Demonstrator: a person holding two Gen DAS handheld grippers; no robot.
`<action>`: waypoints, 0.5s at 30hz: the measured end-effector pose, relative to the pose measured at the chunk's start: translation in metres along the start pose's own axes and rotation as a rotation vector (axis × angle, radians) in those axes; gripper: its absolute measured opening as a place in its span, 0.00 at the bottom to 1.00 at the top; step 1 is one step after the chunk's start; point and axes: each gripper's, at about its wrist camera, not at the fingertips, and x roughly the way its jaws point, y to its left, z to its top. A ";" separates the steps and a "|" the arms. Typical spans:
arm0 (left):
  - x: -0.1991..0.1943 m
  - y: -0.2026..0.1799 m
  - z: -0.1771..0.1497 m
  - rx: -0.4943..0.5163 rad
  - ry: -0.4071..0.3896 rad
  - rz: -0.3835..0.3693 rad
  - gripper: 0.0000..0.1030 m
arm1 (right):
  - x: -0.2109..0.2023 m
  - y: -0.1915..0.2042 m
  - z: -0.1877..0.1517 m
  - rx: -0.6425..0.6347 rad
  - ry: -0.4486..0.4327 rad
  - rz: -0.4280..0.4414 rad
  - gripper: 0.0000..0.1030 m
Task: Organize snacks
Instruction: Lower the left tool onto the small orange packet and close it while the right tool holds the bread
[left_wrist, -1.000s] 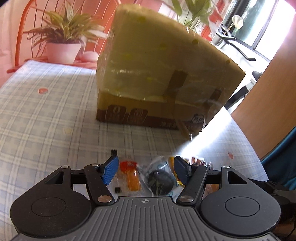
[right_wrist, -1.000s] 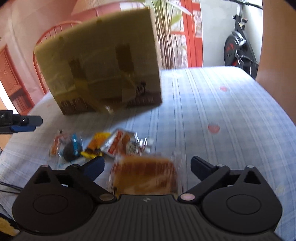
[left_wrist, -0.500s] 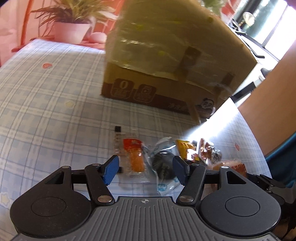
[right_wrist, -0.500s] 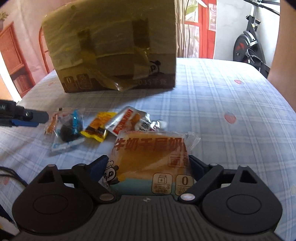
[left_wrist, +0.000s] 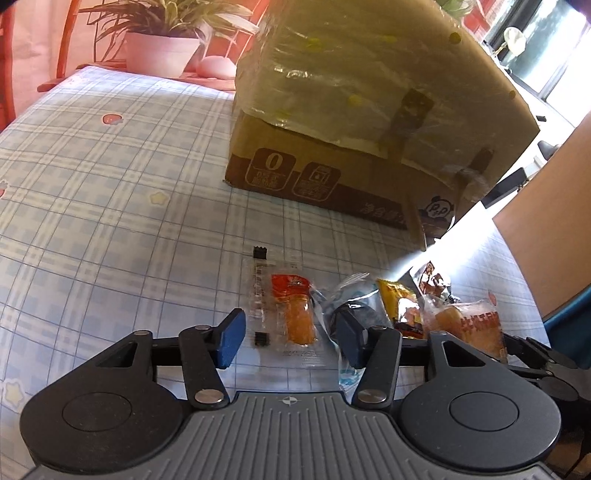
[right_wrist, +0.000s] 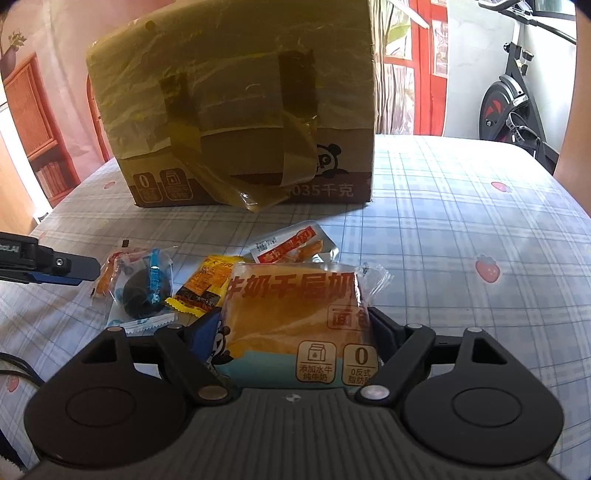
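The right hand-held gripper (right_wrist: 295, 332) was level and low over the counter (right_wrist: 461, 221), fingers clamped on the bread packet (right_wrist: 295, 314); the left hand-held gripper (left_wrist: 291, 334) was spread wide, empty, straddling the orange snack (left_wrist: 293, 314) before the box (left_wrist: 369, 103).

A row of snack packets (right_wrist: 207, 280) lies on the table (right_wrist: 461, 236), the cardboard box (right_wrist: 236, 110) behind them at twelve o'clock, a potted plant (left_wrist: 162, 48) beyond at ten.

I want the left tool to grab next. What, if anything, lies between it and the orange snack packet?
Nothing visible. The left tool is open, and the orange snack packet lies on the tablecloth directly ahead between its fingers; the dark cookie packet sits just beside, toward the right finger.
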 end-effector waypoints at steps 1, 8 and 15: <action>0.001 0.000 0.000 0.001 0.002 0.001 0.54 | 0.000 0.000 0.000 0.000 -0.001 0.001 0.80; 0.000 -0.001 0.003 0.009 -0.007 0.019 0.52 | -0.001 -0.001 0.000 0.014 0.001 0.007 0.80; -0.006 -0.011 0.005 0.048 -0.022 -0.016 0.52 | -0.004 -0.002 0.000 0.074 0.020 0.039 0.83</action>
